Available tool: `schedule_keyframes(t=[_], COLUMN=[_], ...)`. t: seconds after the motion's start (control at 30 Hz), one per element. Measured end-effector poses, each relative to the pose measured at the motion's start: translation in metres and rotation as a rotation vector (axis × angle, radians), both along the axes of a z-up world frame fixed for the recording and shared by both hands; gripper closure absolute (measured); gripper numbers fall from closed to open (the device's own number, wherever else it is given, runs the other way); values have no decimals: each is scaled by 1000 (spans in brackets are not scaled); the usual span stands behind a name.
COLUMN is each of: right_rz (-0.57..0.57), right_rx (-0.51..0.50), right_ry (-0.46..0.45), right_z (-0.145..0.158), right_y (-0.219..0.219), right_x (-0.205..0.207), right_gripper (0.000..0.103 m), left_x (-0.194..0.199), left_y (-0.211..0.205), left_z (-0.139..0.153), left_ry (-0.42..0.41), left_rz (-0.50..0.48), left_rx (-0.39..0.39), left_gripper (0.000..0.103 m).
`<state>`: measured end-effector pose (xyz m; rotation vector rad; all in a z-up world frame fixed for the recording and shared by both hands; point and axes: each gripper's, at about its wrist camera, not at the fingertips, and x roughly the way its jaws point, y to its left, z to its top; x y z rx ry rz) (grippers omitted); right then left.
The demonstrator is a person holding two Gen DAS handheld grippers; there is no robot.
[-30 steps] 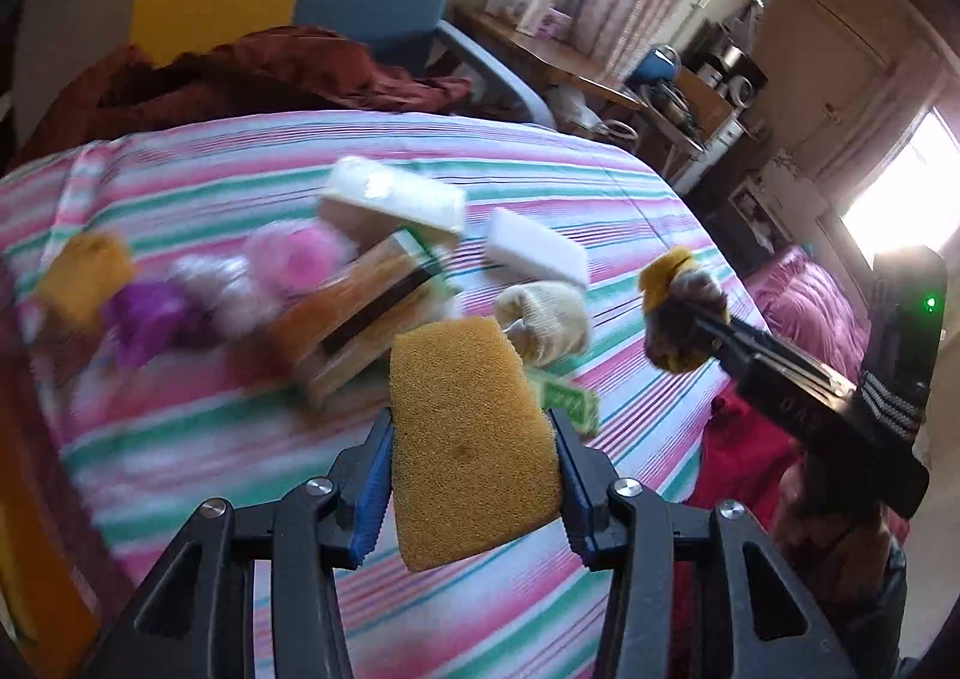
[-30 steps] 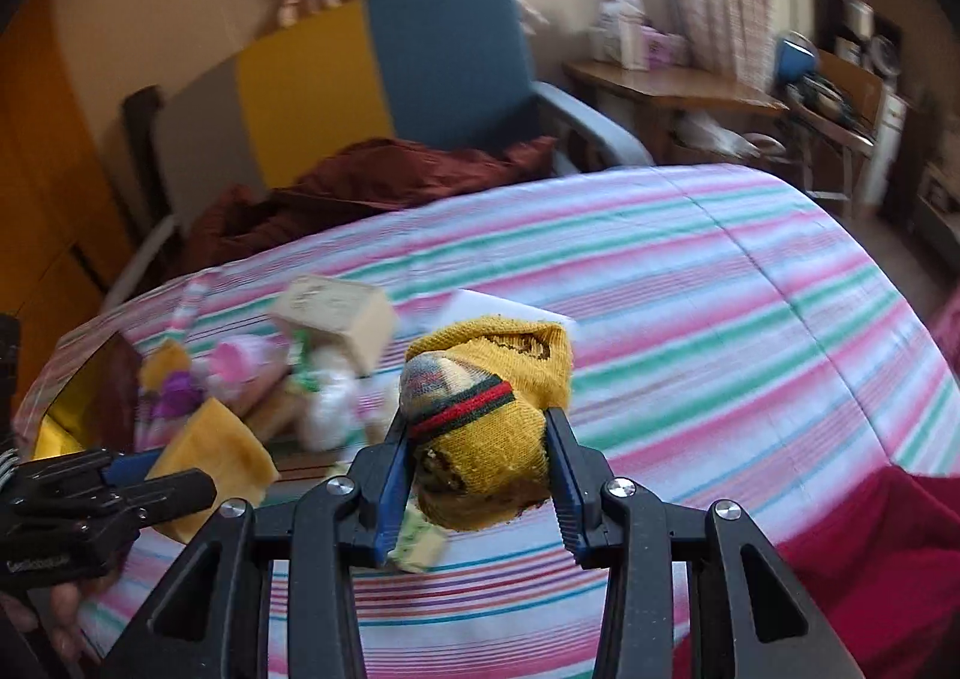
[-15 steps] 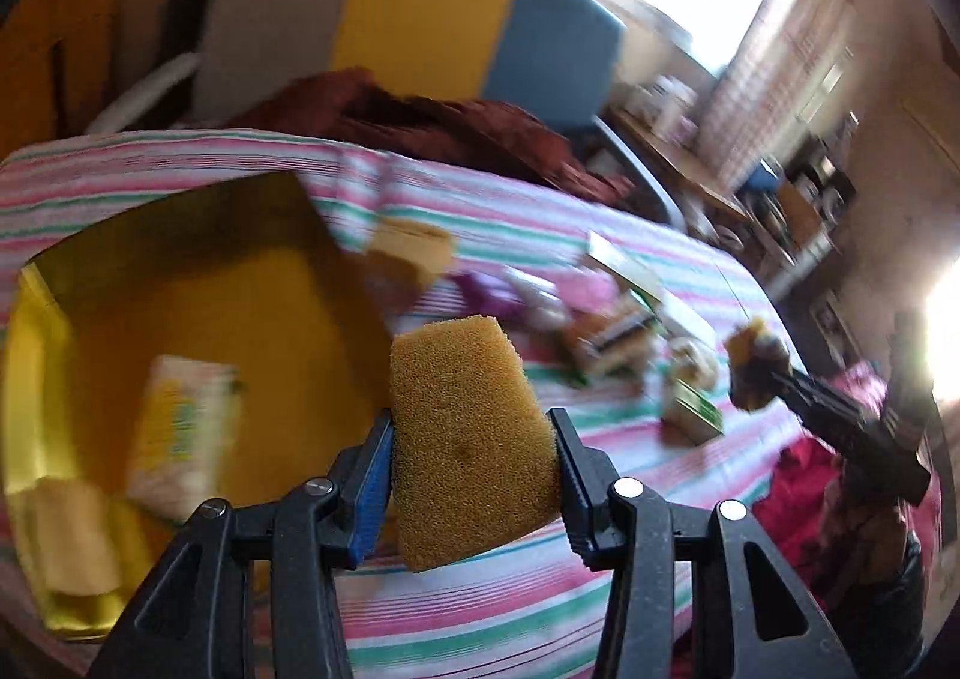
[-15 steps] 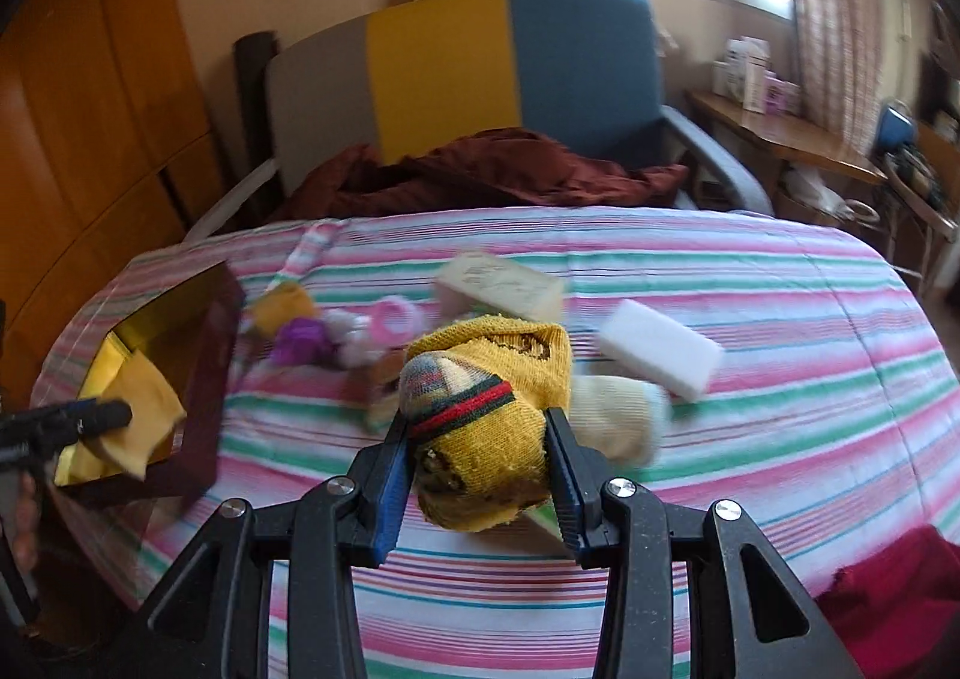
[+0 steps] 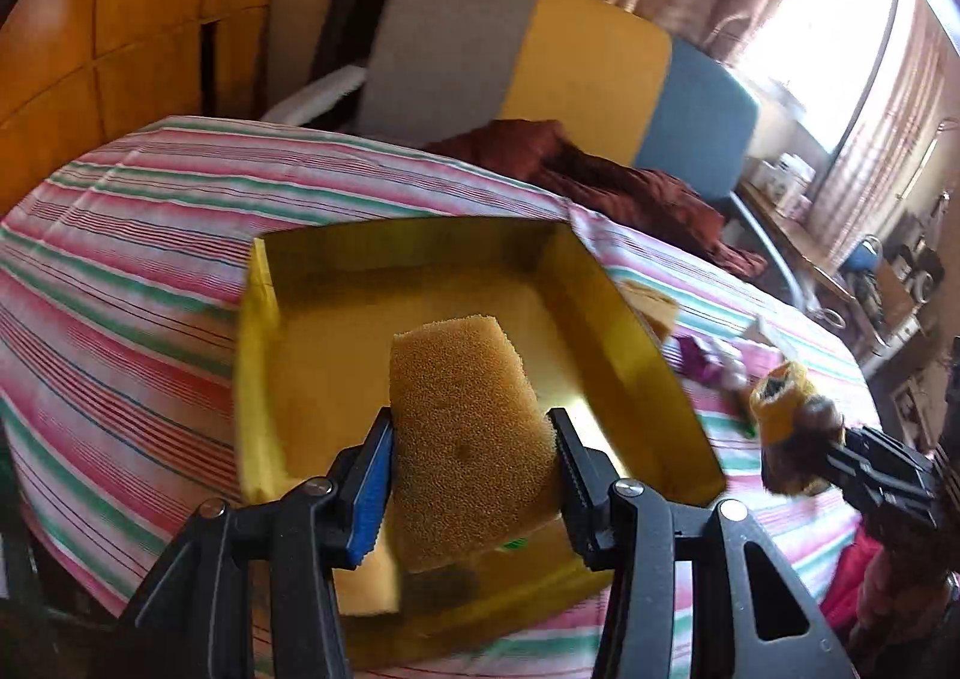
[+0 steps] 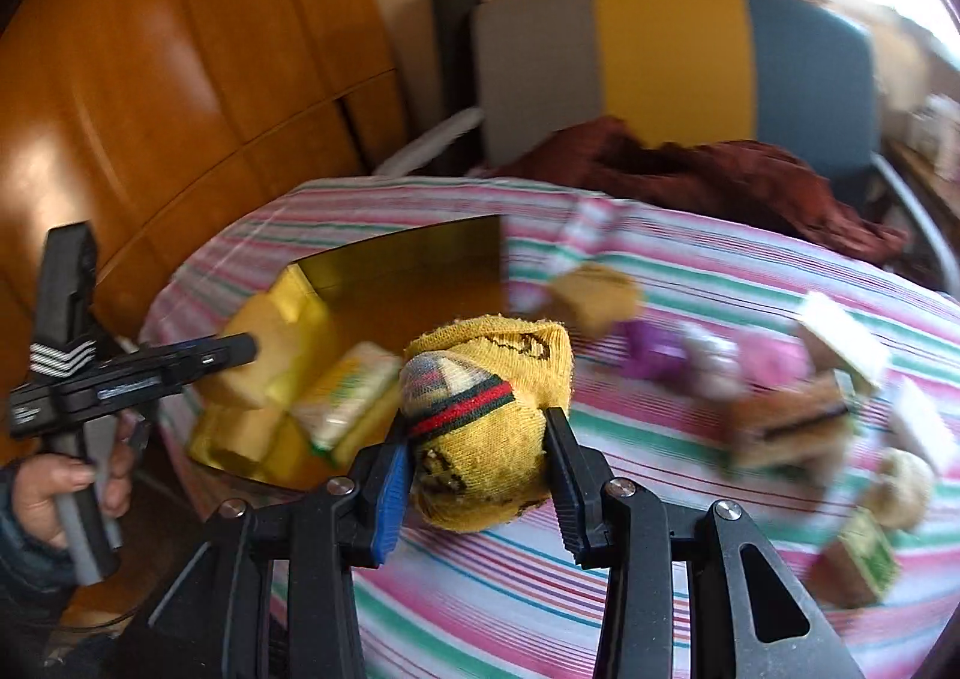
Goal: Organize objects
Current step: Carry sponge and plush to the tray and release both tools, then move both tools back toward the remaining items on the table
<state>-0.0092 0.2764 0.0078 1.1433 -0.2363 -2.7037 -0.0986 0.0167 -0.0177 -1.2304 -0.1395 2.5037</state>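
Note:
My left gripper is shut on a tan sponge and hangs over the open gold box on the striped tablecloth. In the right wrist view the same left gripper holds the sponge above the box's left end, with a hand on its handle. My right gripper is shut on a rolled yellow sock with a red and green band, just right of the gold box. Inside the box lie a yellow-green packet and more yellow sponges.
Loose items lie blurred on the cloth right of the box: a tan sponge, purple and pink pieces, a brown block, a cream sock ball, a small green carton. A grey-yellow-blue chair with a dark red cloth stands behind; a wooden cabinet is at the left.
Both grippers have swung left across the table with their loads. The left one went from above the loose items to above the gold box; the right one now sits beside the box.

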Motion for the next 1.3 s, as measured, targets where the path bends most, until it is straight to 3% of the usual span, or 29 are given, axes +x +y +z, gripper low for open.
schedule_keyframes(t=[0.13,0.3,0.33,0.47,0.53,0.63,0.7,0.77,0.9,1.17,1.3], right_rz=[59,53,56,48,39,10,-31,-42,-86,44,34], right_rx=[-1,-2,7,22,47,103,193,259,345,204,158], right_ry=[-24,-90,-104,-148,-141,-67,32,116,147,83,85], right_z=[-7,-27,-33,-50,-52,-45,-35,-26,-21,-25,-27], right_y=[-36,-53,-56,-60,-61,-62,-66,-75,-86,-100,-101], right_x=[-17,-36,-39,-40,-35,-21,-7,9,19,21,29], right_gripper=[60,55,45,35,20,9,0,0,0,0,0], left_x=[-18,-33,-33,-21,-8,10,19,28,41,51,65], left_y=[-12,-27,-30,-42,-46,-47,-46,-43,-37,-39,-36], left_z=[-1,-10,-11,-16,-17,-12,-8,-5,2,-2,4], left_ry=[21,-15,-21,-20,-10,26,42,58,106,76,135], left_rz=[25,86,100,121,124,135,139,136,156,208,212], left_rx=[-43,-112,-109,-77,-62,-39,-23,-21,-55,-80,-145], left_gripper=[53,39,39,36,36,36,36,36,36,38,39])
